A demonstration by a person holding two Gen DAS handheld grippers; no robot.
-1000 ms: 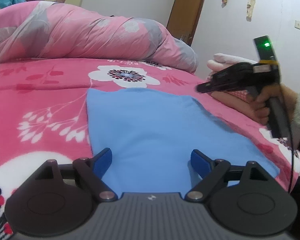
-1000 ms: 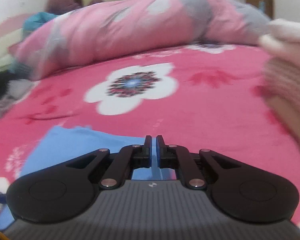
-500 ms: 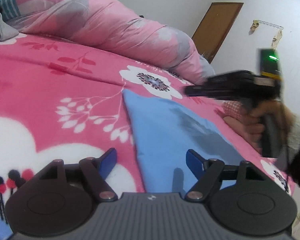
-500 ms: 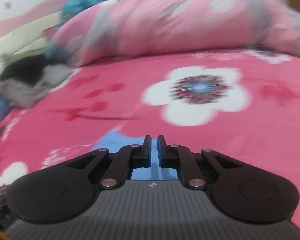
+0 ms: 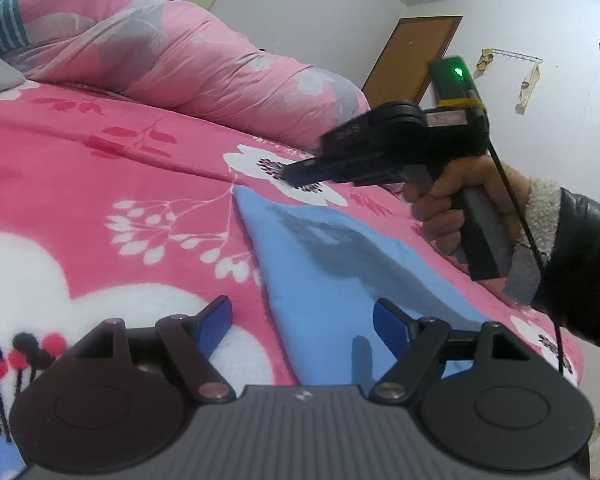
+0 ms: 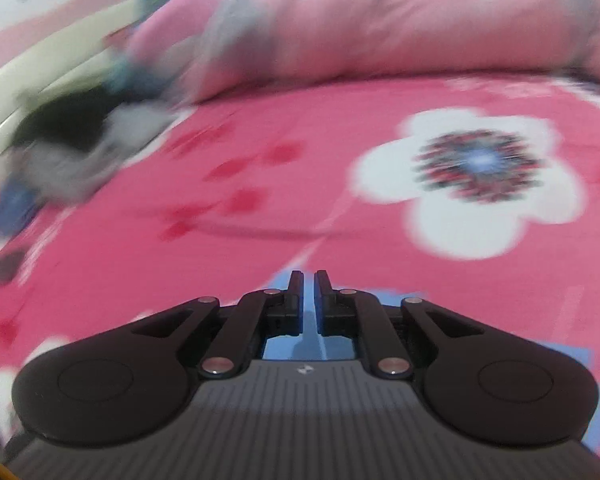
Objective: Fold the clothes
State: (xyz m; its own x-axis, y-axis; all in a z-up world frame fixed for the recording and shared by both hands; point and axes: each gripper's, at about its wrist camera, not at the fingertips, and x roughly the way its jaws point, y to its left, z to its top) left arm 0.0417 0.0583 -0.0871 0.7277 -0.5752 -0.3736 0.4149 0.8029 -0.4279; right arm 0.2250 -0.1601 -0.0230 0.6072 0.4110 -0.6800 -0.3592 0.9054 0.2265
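Observation:
A light blue garment [image 5: 340,264] lies flat on the pink flowered blanket [image 5: 100,184]. My left gripper [image 5: 302,314] is open just above its near left edge, and that edge runs between the fingers untouched. In the left wrist view my right gripper [image 5: 290,172] hovers over the garment's far corner, held by a hand [image 5: 448,208], and casts a shadow on the cloth. In the blurred right wrist view the right gripper [image 6: 309,280] is shut with nothing in it, and the blue garment [image 6: 572,356] shows under it.
A rolled pink floral quilt [image 5: 180,52] lies along the far side of the bed. A heap of dark and grey clothes [image 6: 68,148] sits at the far left. The bed's edge drops off at the right, below the dark sleeve [image 5: 580,264]. A brown door [image 5: 412,56] stands behind.
The right gripper has swept left across the blue garment to its far corner, still shut. The left view has swung left and rolled, so the garment's left edge now lies between its fingers.

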